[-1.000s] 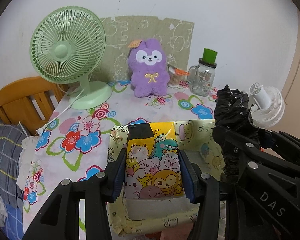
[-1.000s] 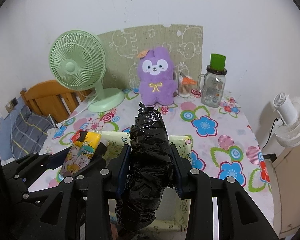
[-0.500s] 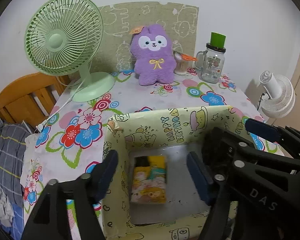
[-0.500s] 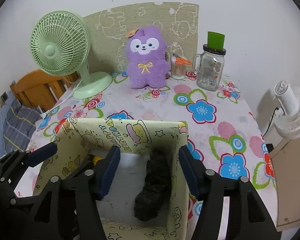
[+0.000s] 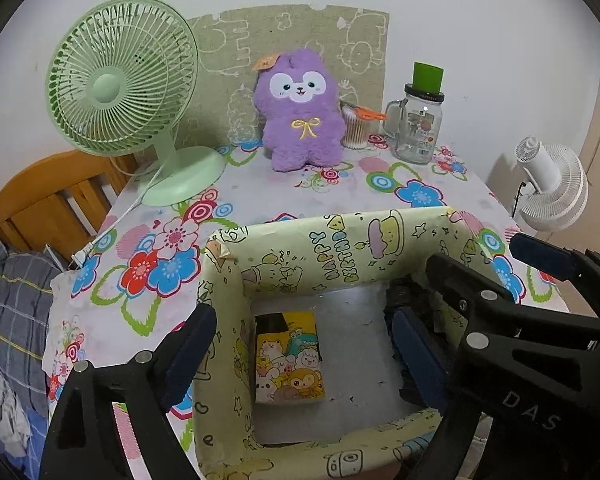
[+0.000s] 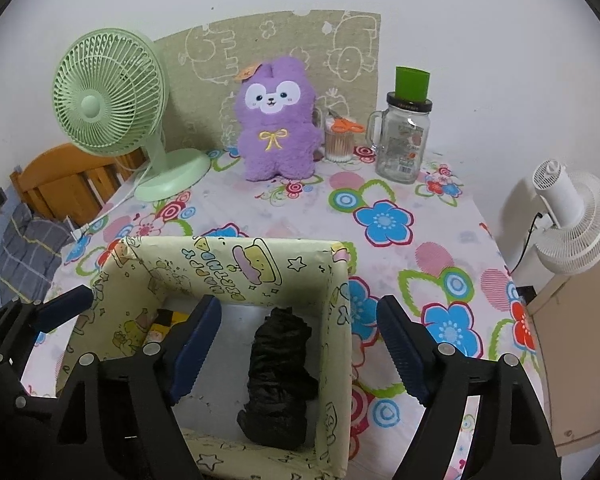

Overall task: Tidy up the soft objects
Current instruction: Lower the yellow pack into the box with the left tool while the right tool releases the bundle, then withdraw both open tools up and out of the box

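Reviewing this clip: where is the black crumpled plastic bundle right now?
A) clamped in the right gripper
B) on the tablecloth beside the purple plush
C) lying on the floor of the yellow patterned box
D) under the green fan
C: the black bundle lies on the box floor, below the right gripper, whose opening jaws touch nothing.

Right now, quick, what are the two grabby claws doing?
Left gripper: opening, empty, above the cartoon packet in the box.
Right gripper: opening, empty, above the black bag.
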The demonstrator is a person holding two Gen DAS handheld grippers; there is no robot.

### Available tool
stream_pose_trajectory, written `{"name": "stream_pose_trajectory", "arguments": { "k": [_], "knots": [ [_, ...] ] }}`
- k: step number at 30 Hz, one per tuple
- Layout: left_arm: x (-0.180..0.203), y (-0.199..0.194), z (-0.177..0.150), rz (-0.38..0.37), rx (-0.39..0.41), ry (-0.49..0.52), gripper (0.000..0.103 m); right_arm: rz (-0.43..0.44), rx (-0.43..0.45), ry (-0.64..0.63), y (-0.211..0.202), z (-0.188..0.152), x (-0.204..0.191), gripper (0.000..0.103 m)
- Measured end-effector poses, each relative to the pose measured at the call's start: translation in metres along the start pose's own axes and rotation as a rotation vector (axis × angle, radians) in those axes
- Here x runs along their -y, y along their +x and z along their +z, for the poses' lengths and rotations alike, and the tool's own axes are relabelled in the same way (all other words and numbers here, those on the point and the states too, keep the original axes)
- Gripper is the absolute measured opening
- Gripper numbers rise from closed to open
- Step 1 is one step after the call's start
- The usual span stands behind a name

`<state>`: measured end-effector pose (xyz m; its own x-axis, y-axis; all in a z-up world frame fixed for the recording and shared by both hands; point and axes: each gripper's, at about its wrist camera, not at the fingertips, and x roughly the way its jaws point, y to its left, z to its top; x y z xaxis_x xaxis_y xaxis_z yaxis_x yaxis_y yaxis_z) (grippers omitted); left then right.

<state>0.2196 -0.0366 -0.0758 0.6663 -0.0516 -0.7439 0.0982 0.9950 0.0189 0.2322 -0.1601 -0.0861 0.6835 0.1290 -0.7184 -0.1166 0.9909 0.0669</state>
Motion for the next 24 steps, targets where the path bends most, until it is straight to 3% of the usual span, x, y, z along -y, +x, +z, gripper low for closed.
{"name": "stream_pose_trajectory", "arguments": {
  "k": [24],
  "knots": [
    [0.005, -0.056, -0.010, -0.022, 0.101, -0.011, 0.102, 0.012, 0.126, 0.024, -0.065, -0.008, -0.001, 0.096]
  ]
}}
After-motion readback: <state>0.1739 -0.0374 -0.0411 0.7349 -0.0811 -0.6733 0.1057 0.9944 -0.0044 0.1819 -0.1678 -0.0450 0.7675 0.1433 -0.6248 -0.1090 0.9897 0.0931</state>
